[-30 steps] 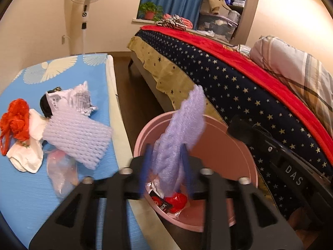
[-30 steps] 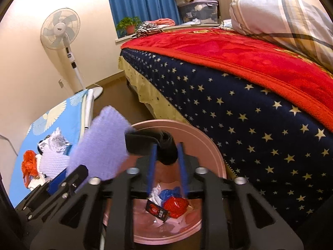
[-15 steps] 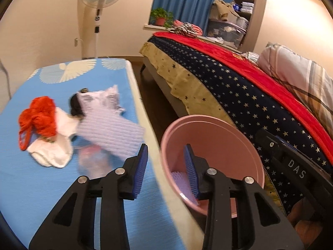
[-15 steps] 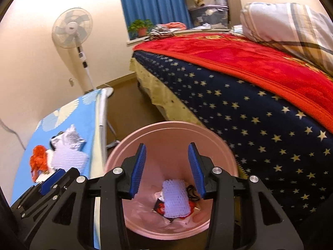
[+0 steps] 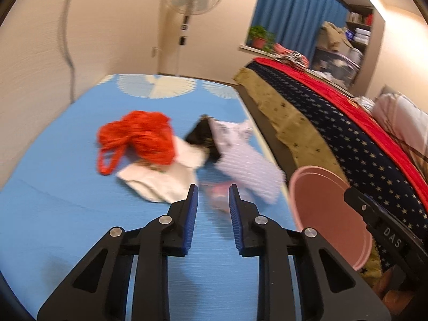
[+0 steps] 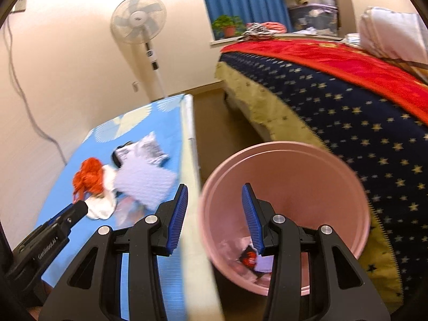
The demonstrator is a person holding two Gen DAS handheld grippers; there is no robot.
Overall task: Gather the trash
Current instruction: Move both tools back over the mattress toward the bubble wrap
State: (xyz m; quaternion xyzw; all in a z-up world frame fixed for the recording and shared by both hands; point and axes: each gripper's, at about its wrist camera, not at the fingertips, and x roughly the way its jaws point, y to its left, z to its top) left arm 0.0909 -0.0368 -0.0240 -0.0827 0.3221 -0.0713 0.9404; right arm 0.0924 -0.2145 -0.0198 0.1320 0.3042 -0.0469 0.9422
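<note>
While both grippers hang empty, trash lies heaped on the blue mat.
Left wrist view: the left gripper (image 5: pixel 212 196), fingers spread and empty, hovers near a crumpled orange mesh bag (image 5: pixel 139 139) and white foam sheet (image 5: pixel 251 171). Right wrist view: the right gripper (image 6: pixel 214 200), fingers released, straddles the near-left rim of the round pink plastic bin (image 6: pixel 307 160), right of the blue mat (image 6: pixel 165 123), with scraps at its bottom.

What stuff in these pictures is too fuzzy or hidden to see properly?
- Pink bin, right wrist view: the right tongs cover part of the trash at the bottom.
- Small pinkish thing, left wrist view: motion blur, just beyond the left tongs; cannot tell what it is.
- Black item, left wrist view: partly under the printed paper.
</note>
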